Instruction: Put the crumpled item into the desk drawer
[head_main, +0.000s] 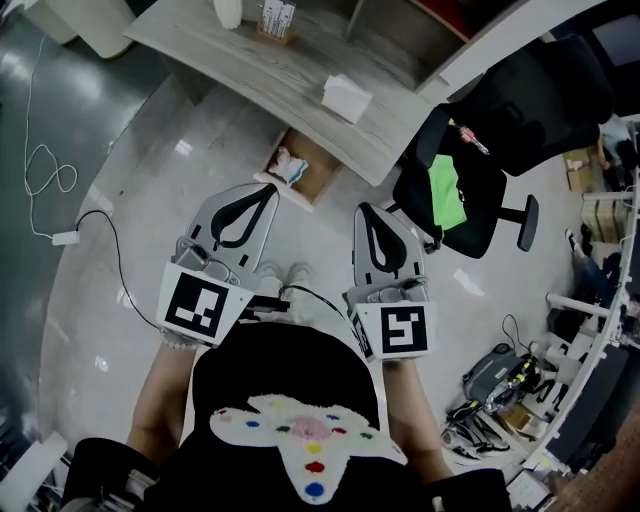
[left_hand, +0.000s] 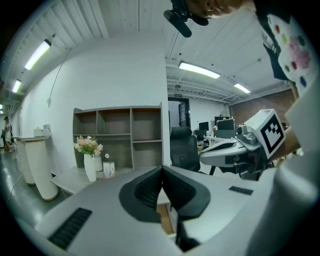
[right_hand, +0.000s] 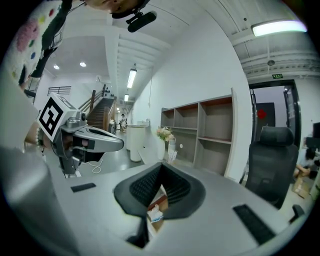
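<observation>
Below the person, pale floor (head_main: 150, 200) fills most of the head view. A long grey desk (head_main: 250, 60) curves across the top of it. To the right stands a black chair (head_main: 500, 110) with a green cloth (head_main: 447, 190) on its seat.

Under the desk's near edge a drawer (head_main: 322, 172) stands pulled out. It is well apart from both grippers, which are held close to the body.

The left gripper (head_main: 268, 190) has its jaws pressed together at the tips, with nothing between them. The right gripper (head_main: 365, 208) is the same, jaws together and empty. The gap behind the right gripper's pads frames only the drawer beyond.

The item (head_main: 288, 166), a small white wad with a touch of blue, lies inside the drawer towards its left side. By the look of things it is already where the task wants it, with the drawer not yet shut.

The wad looks light and soft, probably paper or thin wrapping. It should give under the pads rather than slip or break. If it must be moved, a pinch across its bulk or on a raised fold should do, with gentle pressure. The one risk is that so light a thing might cling to a pad on release.
</observation>
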